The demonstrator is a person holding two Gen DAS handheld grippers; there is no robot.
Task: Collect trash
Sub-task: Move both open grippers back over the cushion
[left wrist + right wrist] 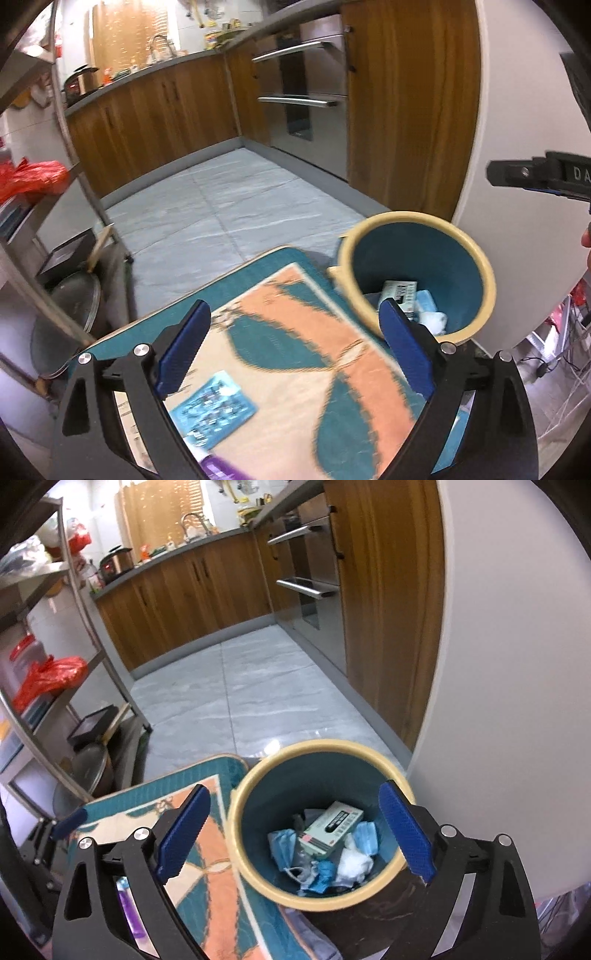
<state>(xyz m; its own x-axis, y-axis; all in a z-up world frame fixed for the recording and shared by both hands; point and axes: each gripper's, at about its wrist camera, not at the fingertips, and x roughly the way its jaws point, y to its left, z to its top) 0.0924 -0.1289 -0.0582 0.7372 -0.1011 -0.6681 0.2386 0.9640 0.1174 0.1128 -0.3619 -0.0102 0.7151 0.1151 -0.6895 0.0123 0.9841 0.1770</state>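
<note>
Trash is seen in the bin (317,827) — both jaws spread, empty.
The right hand-held gripper (295,834) is held above the bin's box (330,829) and masks (284,849); the left hand-held gripper (295,350) is held over the patterned mat (295,350), where a blue packet (214,410) is left.

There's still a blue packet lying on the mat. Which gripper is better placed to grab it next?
Left. The blue packet lies just below the open left gripper on the patterned mat. The open right gripper is over the bin.
</note>
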